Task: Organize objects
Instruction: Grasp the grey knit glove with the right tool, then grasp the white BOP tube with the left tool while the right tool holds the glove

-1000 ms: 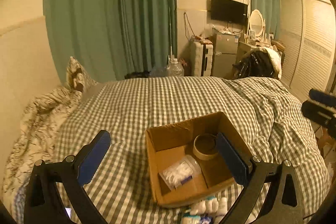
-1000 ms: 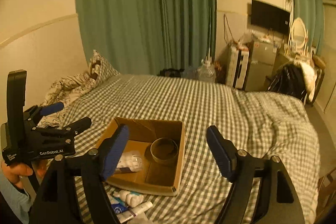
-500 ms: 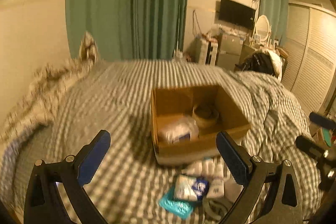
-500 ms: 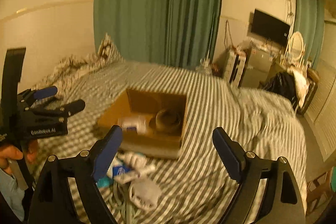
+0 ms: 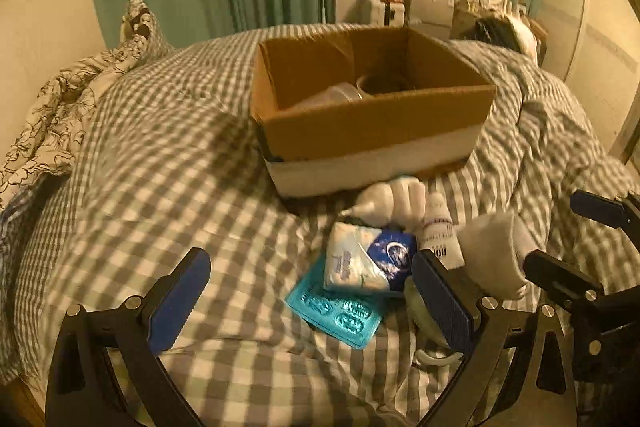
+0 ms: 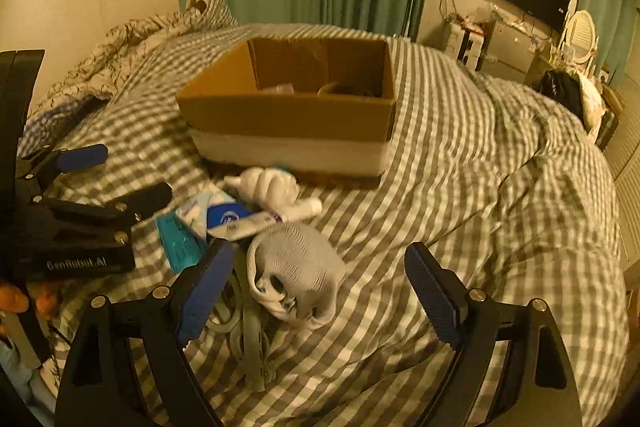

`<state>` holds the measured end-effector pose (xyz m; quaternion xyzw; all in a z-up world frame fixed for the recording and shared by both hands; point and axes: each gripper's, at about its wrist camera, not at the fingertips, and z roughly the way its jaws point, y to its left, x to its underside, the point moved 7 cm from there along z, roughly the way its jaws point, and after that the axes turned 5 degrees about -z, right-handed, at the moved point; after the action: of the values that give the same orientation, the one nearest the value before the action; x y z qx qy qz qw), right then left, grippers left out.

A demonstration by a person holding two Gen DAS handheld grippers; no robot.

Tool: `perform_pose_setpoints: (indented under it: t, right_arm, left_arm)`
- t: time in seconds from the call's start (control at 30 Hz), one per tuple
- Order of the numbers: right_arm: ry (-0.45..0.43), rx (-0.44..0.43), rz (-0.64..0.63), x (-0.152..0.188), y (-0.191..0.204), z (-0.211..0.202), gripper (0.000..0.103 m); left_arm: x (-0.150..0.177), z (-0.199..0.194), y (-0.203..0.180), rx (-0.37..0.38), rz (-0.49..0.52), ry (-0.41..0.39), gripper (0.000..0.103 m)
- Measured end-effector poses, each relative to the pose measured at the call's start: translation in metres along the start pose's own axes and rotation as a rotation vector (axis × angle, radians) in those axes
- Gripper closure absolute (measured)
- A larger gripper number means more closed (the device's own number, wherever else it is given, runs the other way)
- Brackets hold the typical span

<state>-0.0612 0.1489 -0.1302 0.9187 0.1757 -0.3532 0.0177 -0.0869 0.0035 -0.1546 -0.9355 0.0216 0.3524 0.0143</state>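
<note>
While both tools hang low over the checked bedspread [image 5: 168, 163], I read my left gripper [image 5: 308, 301] as spread wide with nothing between its blue pads, its fingers reaching forward toward the cardboard box [image 5: 372, 131]. My right gripper [image 6: 318, 289] is just as wide and also holds nothing; it points at the same box from slightly further to the right, tilted down.

Just in front of the box lies a loose heap: a white bottle [image 5: 384, 205] touching the box's front wall, a white tube [image 5: 438, 231] beside it, a blue-and-white packet [image 5: 366, 259] resting on a teal blister tray [image 5: 334, 309], and a grey sock [image 6: 294, 267] at the near edge, which sits between the right gripper's fingers in its own view. Inside the box I can make out a tape roll [image 5: 382, 83] and a clear bag [image 5: 334, 95].
</note>
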Motion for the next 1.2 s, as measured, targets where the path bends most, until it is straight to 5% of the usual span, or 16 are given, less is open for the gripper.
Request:
perform_pose_setpoints:
  t: [0.17,0.23,0.3,0.4,0.87,1.2]
  right_arm:
    - [0.031,-0.036,-0.013,0.004,0.008,0.02,0.02]
    - [0.05,-0.057,-0.015,0.007,0.01,0.031,0.03]
    - [0.069,-0.076,-0.011,0.011,0.01,0.037,0.051]
    - [0.049,-0.085,0.002,0.011,0.005,0.028,0.06]
    - [-0.08,0.091,0.05,-0.006,-0.052,-0.03,0.062]
    - [-0.091,0.183,0.111,-0.001,-0.094,-0.04,0.062]
  left_arm:
    - [0.006,0.008,-0.001,-0.02,0.012,0.021,0.0]
    - [0.009,0.012,0.0,-0.026,0.011,0.036,0.0]
    - [0.01,0.015,0.001,-0.029,0.013,0.047,0.0]
    - [0.012,0.014,-0.001,-0.025,0.021,0.05,0.0]
    - [-0.008,0.017,-0.057,0.092,0.041,0.036,0.002]
    - [0.011,0.075,-0.117,0.185,0.113,0.203,0.034]
